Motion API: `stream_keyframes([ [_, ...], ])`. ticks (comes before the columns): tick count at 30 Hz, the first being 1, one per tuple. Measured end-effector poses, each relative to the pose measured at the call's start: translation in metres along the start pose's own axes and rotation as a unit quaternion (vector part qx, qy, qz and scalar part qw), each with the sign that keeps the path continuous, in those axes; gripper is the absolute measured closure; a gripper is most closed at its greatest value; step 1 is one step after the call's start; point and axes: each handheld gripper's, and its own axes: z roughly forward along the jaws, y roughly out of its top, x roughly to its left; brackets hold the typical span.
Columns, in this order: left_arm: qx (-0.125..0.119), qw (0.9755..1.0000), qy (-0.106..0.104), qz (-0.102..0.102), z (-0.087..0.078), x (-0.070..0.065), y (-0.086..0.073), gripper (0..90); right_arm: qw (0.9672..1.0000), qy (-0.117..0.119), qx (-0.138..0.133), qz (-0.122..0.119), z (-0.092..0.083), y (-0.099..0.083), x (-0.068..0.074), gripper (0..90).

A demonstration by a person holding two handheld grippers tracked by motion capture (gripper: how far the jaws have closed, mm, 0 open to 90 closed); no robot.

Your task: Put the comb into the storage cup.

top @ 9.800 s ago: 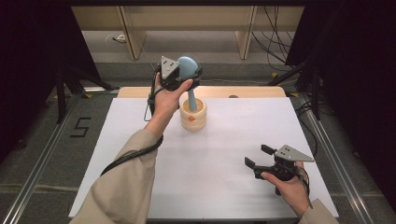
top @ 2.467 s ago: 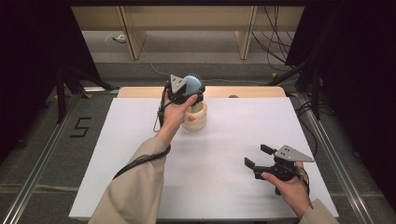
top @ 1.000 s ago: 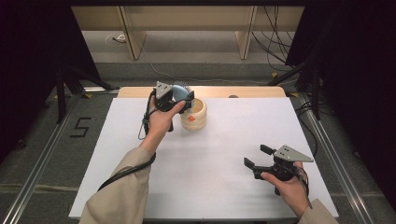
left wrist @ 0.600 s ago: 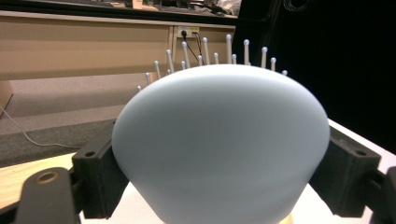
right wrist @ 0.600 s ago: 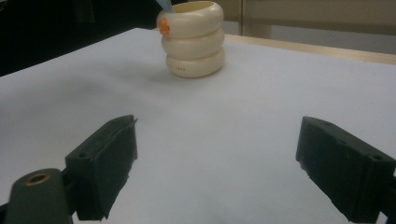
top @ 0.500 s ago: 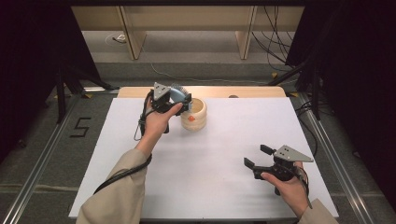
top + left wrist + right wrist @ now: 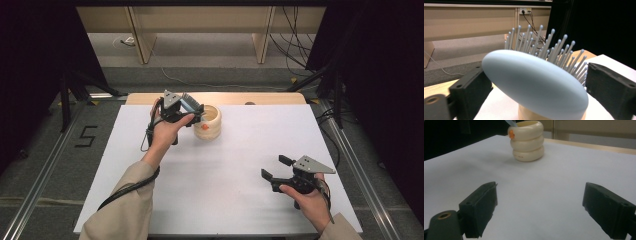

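Note:
A pale blue hairbrush (image 7: 534,80) with grey bristles lies tilted with its head on the rim of a cream ribbed cup (image 7: 209,122) at the table's far middle. My left gripper (image 7: 192,111) sits around the brush head. Its jaws have just been opening, and the pads stand at the head's two sides with a thin gap on the bristle side. My right gripper (image 7: 274,167) rests open and empty near the front right, pointing at the cup (image 7: 527,141), which bears an orange mark (image 7: 511,134).
The white table top (image 7: 225,180) spreads between the cup and my right gripper. A wooden strip (image 7: 270,98) runs along the far edge. Beyond it are bench legs and cables on the floor. Dark curtains flank both sides.
The left hand has shifted slightly left and lower at the cup, with the brush head lying lower on the rim. The right gripper has not moved.

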Motion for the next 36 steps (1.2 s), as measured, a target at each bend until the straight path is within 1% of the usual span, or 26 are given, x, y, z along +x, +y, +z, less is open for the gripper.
stream_keyframes([
  [5, 0.002, 1.0, 0.001, 0.005, -0.002, 0.002, -0.001, 2.9, 1.0, 0.0, 0.0, 0.0, 0.0, 0.0, 0.0, 13.4],
  [12, 0.005, 0.9999, -0.004, 0.012, -0.007, 0.002, -0.001, 0.5, 1.0, -0.001, 0.0, 0.0, 0.0, 0.0, 0.0, 13.4],
  [17, 0.005, 0.9999, -0.006, 0.015, -0.012, 0.002, -0.001, 0.0, 1.0, -0.001, -0.001, -0.001, 0.0, 0.0, 0.0, 13.4],
  [21, 0.002, 0.9998, -0.013, 0.012, -0.016, 0.001, -0.002, 0.0, 1.0, -0.001, -0.002, -0.001, 0.0, 0.0, 0.0, 13.4],
  [24, 0.004, 0.9998, -0.015, 0.013, -0.019, 0.0, -0.004, 0.0, 1.0, -0.001, -0.001, -0.001, 0.0, 0.0, 0.0, 13.4],
  [33, 0.014, 0.9994, -0.023, 0.023, -0.031, -0.001, -0.009, 0.0, 1.0, -0.002, -0.002, -0.001, 0.0, 0.0, 0.0, 13.4],
  [36, 0.012, 0.9994, -0.023, 0.024, -0.036, 0.0, -0.01, 0.0, 1.0, -0.002, -0.003, -0.001, 0.0, 0.0, 0.0, 13.4],
])
